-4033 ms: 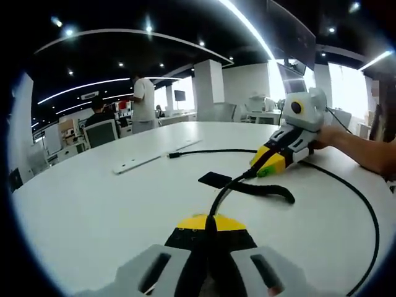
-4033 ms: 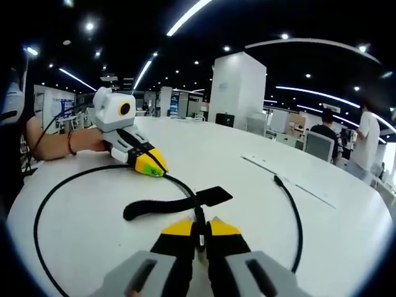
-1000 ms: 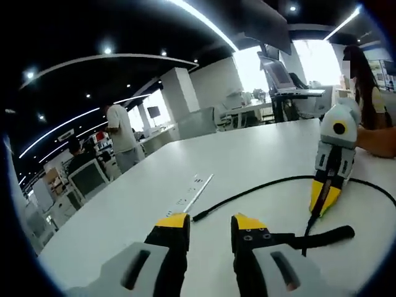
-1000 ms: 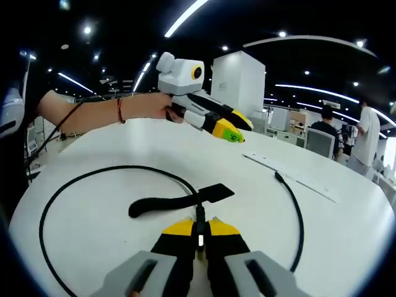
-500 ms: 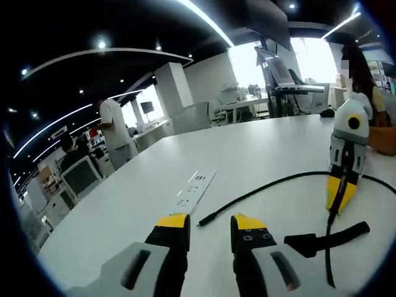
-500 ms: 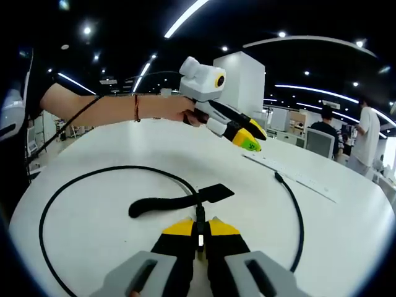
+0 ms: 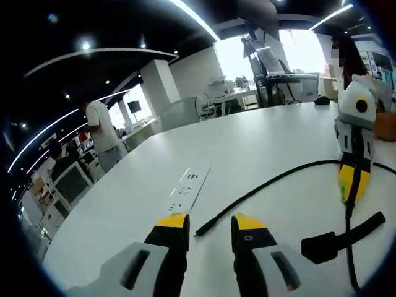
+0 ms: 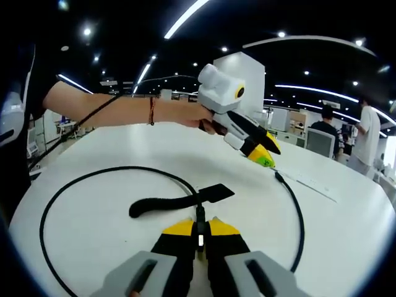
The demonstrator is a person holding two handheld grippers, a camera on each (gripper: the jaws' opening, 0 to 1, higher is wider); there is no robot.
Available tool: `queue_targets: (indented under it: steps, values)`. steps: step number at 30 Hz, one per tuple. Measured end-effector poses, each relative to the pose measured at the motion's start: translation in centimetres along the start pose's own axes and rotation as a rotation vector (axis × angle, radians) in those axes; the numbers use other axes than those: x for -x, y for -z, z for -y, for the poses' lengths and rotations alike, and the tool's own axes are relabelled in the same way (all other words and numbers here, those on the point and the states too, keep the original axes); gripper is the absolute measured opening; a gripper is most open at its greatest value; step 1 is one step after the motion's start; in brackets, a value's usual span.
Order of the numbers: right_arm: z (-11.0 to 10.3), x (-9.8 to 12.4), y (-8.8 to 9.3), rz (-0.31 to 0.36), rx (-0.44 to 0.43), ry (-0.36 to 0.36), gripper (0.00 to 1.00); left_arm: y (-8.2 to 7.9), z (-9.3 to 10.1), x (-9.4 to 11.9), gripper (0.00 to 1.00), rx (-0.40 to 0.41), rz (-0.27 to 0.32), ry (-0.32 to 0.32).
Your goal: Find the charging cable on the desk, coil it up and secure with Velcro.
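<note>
Charging cable (image 8: 124, 171): found, lying in one loose loop on the desk (image 8: 346, 229), my right gripper (image 8: 198, 230) clenched on it beside the unfastened Velcro strap (image 8: 176, 200), my left gripper (image 7: 209, 224) released over its plug end (image 7: 199, 233); coiling and securing outstanding.

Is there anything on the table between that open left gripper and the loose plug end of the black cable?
Nothing visible blocks it. The left gripper is open, and the cable's plug end lies on bare white table just ahead of its fingers. A flat white power strip lies beyond and to one side, off the path.
</note>
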State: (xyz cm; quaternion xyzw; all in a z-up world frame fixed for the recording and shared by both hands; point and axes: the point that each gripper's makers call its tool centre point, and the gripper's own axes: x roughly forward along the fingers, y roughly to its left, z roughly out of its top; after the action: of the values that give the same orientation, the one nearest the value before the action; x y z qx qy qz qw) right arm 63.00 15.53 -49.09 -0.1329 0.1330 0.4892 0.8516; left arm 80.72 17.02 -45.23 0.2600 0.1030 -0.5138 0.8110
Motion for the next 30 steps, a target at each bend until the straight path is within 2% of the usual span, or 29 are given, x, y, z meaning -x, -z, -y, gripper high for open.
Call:
queue_targets:
  steps: [2, 7, 9, 10, 14, 19, 23, 27, 30]
  values:
    - [0.0, 0.0, 0.0, 0.001, -0.002, 0.000, 0.08, 0.2, -0.2, -0.3, 0.28, 0.028, 0.001, 0.005]
    - [0.1, 0.0, 0.2, 0.002, -0.002, -0.001, 0.08, 0.4, -0.2, -1.1, 0.27, 0.014, -0.001, 0.009]
    - [0.1, 0.0, 0.3, 0.002, -0.003, -0.001, 0.08, 0.5, 0.0, -1.4, 0.27, 0.002, -0.004, 0.024]
    - [0.1, 0.0, 0.3, 0.002, -0.003, -0.001, 0.08, 0.6, 0.2, -1.6, 0.27, 0.021, -0.009, 0.044]
    - [0.2, 0.0, 0.4, 0.003, -0.003, -0.001, 0.08, 1.0, -0.4, -1.9, 0.27, 0.011, -0.009, 0.031]
    - [0.2, 0.1, 0.4, 0.004, -0.004, -0.002, 0.08, 1.9, -0.4, -2.7, 0.27, 0.006, -0.031, 0.055]
    - [0.3, 0.1, 0.4, 0.005, -0.007, -0.003, 0.08, 1.6, -0.3, -2.9, 0.26, 0.010, -0.014, 0.054]
    - [0.3, 0.1, 0.4, 0.007, -0.008, -0.003, 0.08, 2.2, -0.2, -3.6, 0.26, -0.004, -0.040, 0.070]
    - [0.3, 0.1, 0.4, 0.008, -0.009, -0.003, 0.08, 2.1, -0.7, -3.6, 0.25, 0.006, -0.028, 0.066]
